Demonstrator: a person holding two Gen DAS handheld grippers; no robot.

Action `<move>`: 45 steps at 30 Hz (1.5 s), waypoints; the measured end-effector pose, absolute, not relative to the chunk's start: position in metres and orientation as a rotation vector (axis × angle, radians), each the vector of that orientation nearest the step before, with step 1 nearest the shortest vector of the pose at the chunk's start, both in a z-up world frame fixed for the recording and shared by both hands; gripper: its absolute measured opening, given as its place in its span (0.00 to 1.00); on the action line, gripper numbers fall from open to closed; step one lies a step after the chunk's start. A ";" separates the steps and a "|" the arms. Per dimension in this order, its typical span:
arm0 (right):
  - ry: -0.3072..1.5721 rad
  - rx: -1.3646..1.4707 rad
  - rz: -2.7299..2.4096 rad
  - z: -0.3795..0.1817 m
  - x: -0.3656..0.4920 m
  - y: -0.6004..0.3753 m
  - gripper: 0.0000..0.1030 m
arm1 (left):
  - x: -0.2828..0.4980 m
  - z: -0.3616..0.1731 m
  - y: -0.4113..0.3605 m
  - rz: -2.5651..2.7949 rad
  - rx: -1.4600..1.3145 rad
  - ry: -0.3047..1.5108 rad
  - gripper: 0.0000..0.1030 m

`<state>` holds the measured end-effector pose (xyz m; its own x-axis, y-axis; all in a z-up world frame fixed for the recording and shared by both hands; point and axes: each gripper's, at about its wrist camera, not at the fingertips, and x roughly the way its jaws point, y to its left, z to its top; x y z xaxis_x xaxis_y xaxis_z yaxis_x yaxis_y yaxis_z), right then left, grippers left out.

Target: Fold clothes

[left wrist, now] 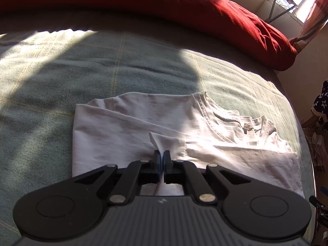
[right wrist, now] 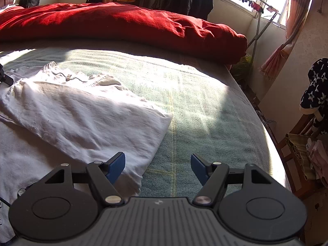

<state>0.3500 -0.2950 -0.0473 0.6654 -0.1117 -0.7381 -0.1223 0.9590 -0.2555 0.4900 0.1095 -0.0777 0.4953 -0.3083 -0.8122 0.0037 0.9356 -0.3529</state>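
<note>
My left claw [left wrist: 162, 158] is pinched on a fold of the white shirt [left wrist: 143, 127], lying partly folded on the bed [left wrist: 123, 65]. My right claw [right wrist: 157, 165] is spread wide over the shirt's edge.

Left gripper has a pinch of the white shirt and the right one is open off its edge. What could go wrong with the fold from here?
1. The left gripper is shut on only a thin ridge of the white T-shirt; it may slip out, or lift one layer alone.
2. The right gripper is open with one finger over the shirt's folded edge and one over the green blanket; closing there might catch the blanket too.
</note>
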 end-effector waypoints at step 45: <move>0.909 0.177 0.298 -0.043 0.374 -0.297 0.74 | 0.485 -0.015 -0.070 -0.154 0.066 1.345 0.77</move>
